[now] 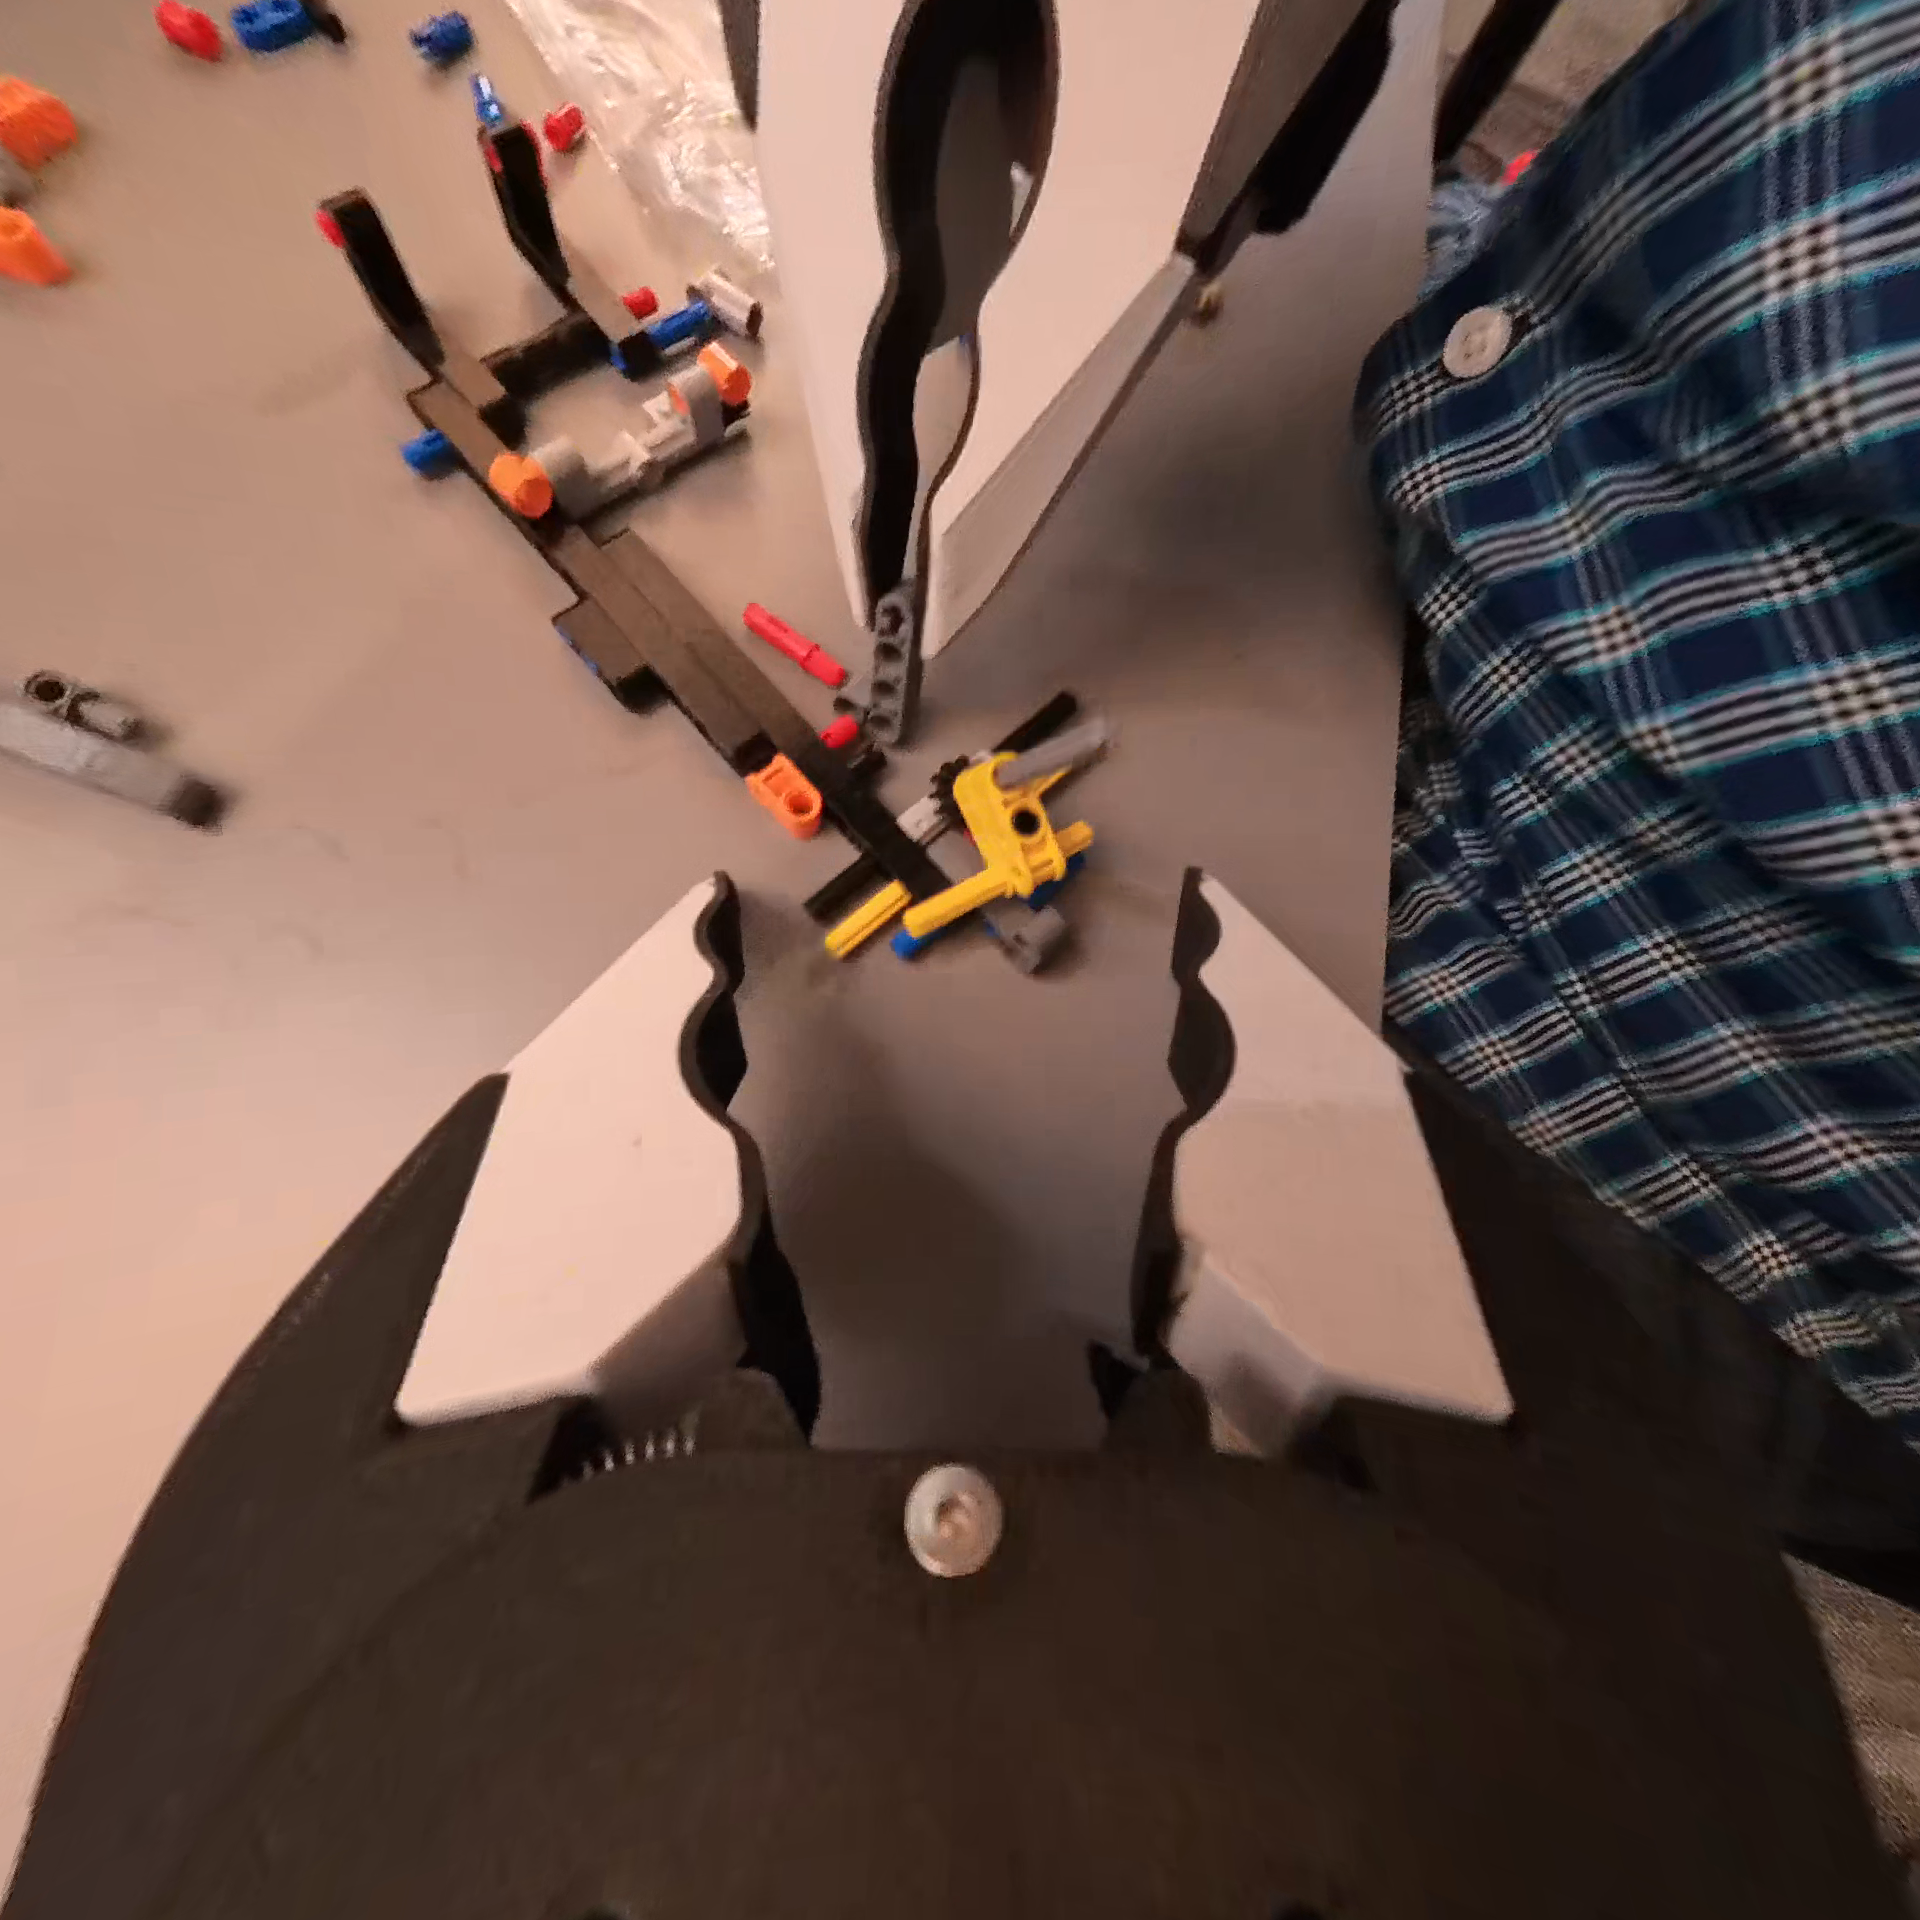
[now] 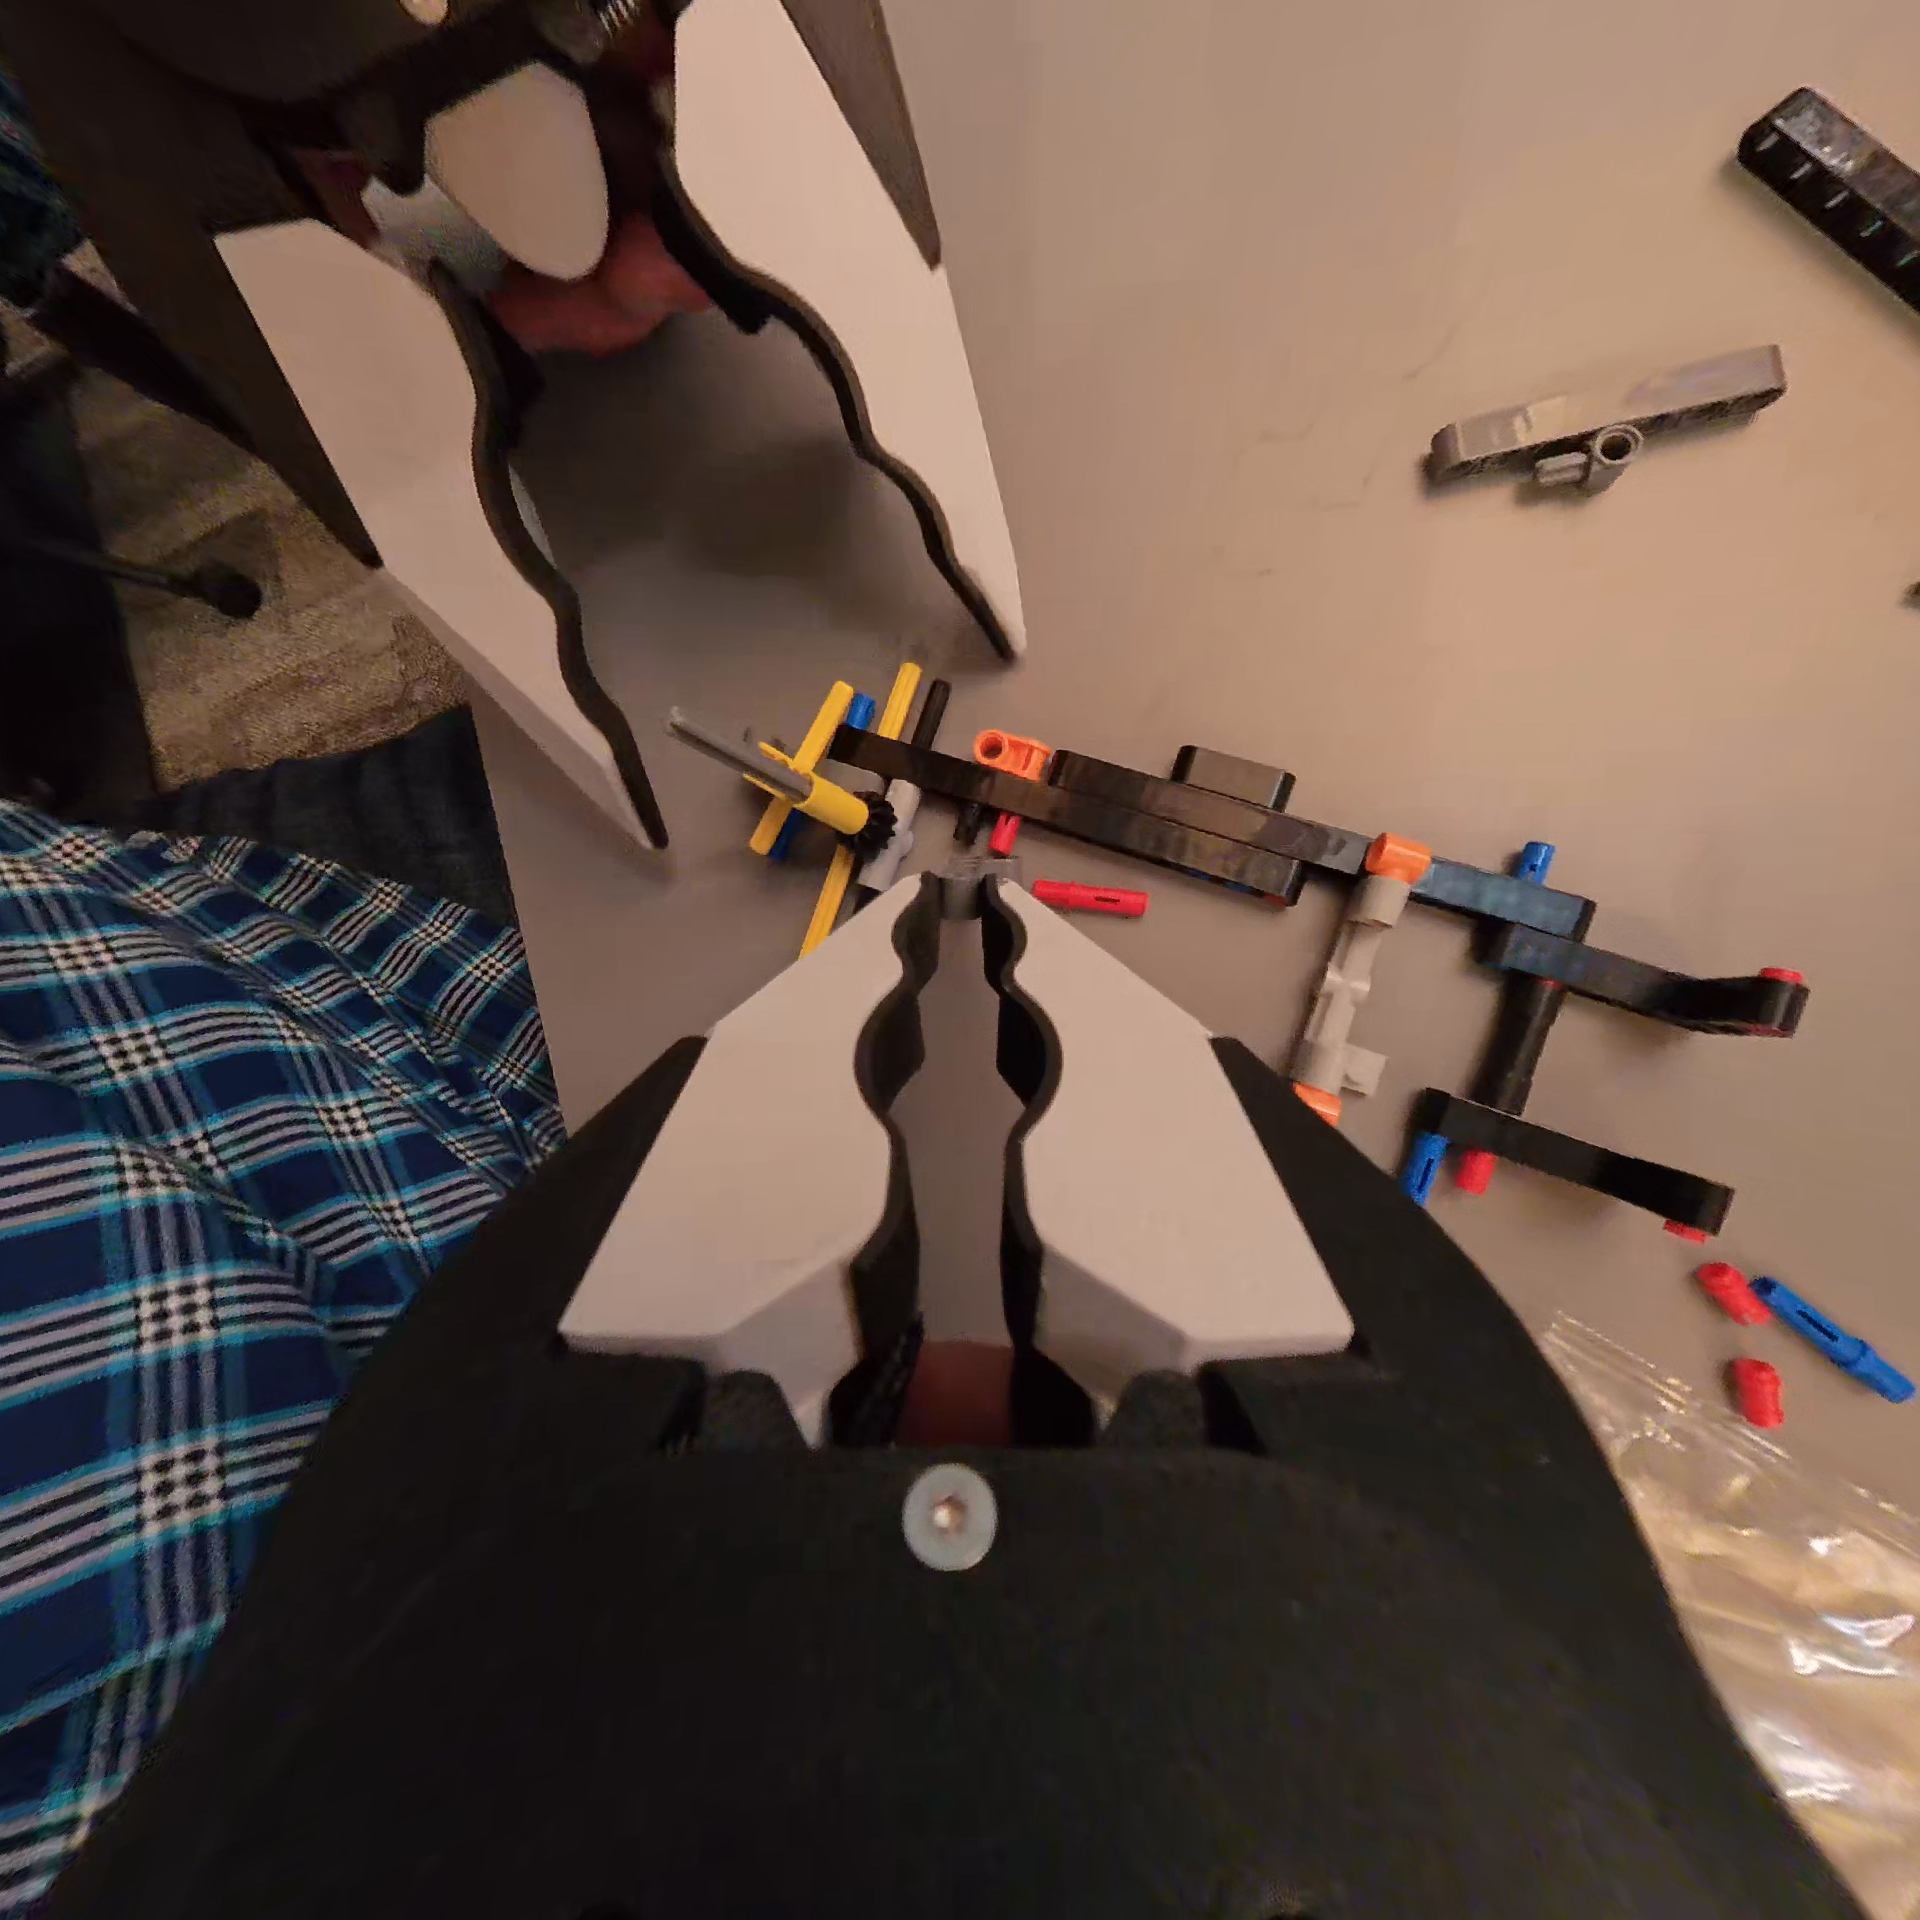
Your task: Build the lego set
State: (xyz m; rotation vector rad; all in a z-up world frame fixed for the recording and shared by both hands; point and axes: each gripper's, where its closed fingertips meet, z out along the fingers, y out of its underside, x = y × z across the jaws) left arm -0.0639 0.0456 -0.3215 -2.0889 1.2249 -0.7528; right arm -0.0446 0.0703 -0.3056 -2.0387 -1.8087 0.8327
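Left tongs [image 1: 956, 904] hang open and empty over the table [image 1: 260, 1039], their tips just short of the yellow cross-shaped cluster [image 1: 1013, 831] at the near end of the half-built model [image 1: 665, 623]. Moving rightward in that view, we see the right tongs [image 1: 896, 634] closed on a small grey beam with holes [image 1: 891, 670], held upright, its lower end just beside the black spine of the model and a loose red pin [image 1: 795, 644]. From the right wrist view, only the top of that grey beam [image 2: 971, 871] peeks between the pinched tips, and we cannot tell whether it touches the model yet. We judge the step in hand to be fitting this beam onto the black frame near the orange connector [image 1: 787, 795]. Next we would need to line its holes up with a pin on the frame and press, probably while the left tongs steady the model. Spare pins [image 2: 1756, 1340] lie well apart beside a clear bag [image 2: 1766, 1558].
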